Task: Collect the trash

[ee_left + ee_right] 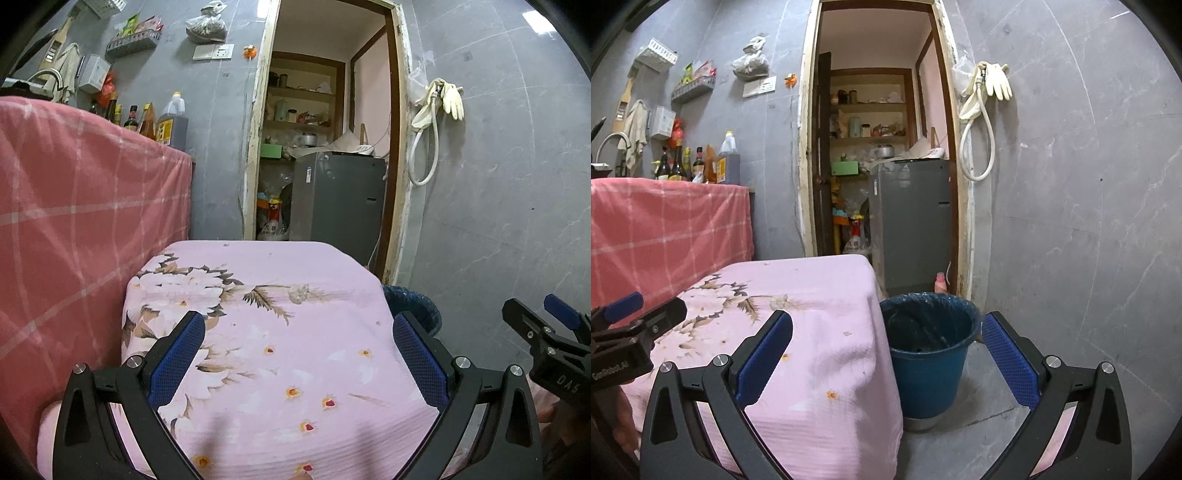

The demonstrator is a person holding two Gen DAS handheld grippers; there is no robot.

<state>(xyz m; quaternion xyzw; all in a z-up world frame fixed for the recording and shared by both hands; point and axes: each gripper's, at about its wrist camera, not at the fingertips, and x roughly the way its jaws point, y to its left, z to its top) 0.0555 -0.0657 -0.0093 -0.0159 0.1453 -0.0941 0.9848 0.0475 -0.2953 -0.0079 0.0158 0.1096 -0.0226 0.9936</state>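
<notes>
Above the pink floral tabletop (280, 332), the left gripper (299, 354) holds its fingers wide apart and empty, and its view catches only the rim of the blue trash bucket (417, 306) past the table's right edge. The right gripper (886, 354), fingers likewise spread and empty, sees the whole bucket (929, 373) on the floor just beside the tabletop (812, 317). "GenRobot.AI" reads on the left gripper's body there.
</notes>
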